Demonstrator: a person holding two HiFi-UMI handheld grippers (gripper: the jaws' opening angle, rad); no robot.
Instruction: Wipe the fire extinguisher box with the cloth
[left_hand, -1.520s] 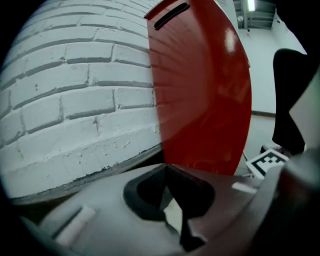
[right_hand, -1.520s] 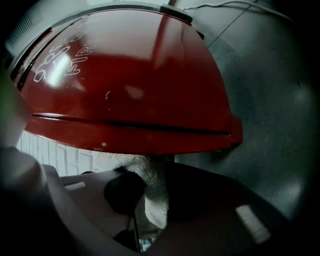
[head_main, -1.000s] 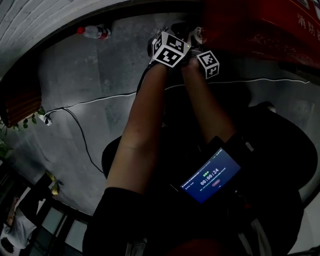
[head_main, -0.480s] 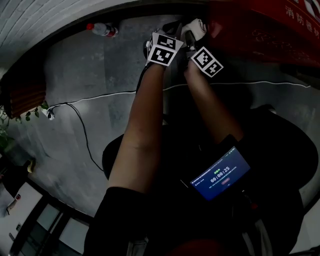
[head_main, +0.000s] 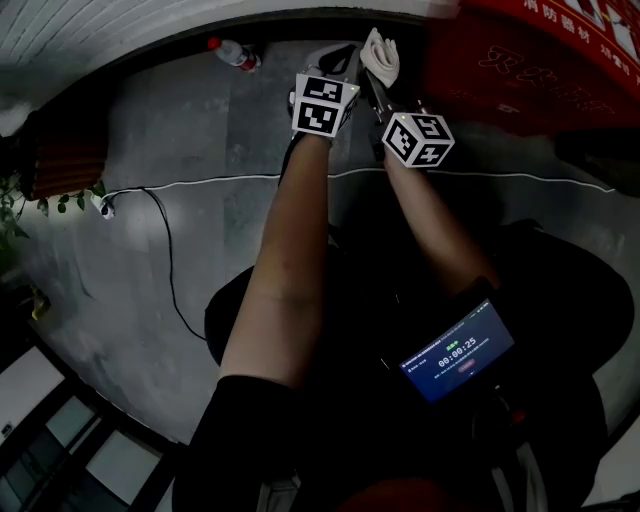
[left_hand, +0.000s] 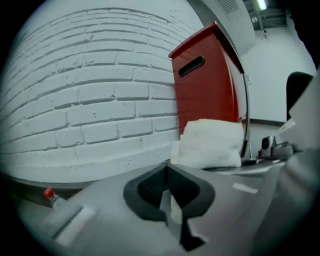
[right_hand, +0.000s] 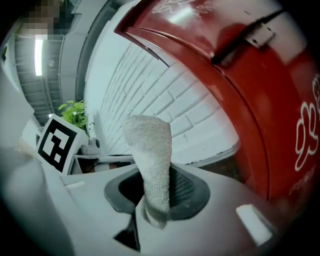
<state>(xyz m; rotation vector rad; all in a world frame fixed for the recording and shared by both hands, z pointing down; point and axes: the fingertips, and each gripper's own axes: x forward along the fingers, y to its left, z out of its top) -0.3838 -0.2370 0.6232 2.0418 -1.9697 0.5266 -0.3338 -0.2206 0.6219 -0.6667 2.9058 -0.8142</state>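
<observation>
The red fire extinguisher box (head_main: 520, 70) stands at the top right against a white brick wall, and its side fills the right gripper view (right_hand: 260, 90). A white folded cloth (head_main: 381, 52) sticks up from my right gripper (head_main: 377, 72), which is shut on it, just left of the box. The right gripper view shows the cloth (right_hand: 150, 165) pinched between the jaws of the right gripper (right_hand: 152, 200). My left gripper (head_main: 343, 58) is close beside it on the left. In its own view the left gripper (left_hand: 167, 192) is shut on nothing, with the cloth (left_hand: 210, 142) and the box (left_hand: 210, 85) just beyond.
A red-capped water bottle (head_main: 232, 52) lies at the foot of the brick wall (left_hand: 90, 110). A white cable (head_main: 200, 185) runs across the grey floor. A potted plant (head_main: 60, 200) stands at the left. A lit phone screen (head_main: 458, 350) hangs at the person's waist.
Both grippers have lifted away from the floor, and the cloth now stands clear in the right jaws beside the box's left edge. The head view has tilted upward.
</observation>
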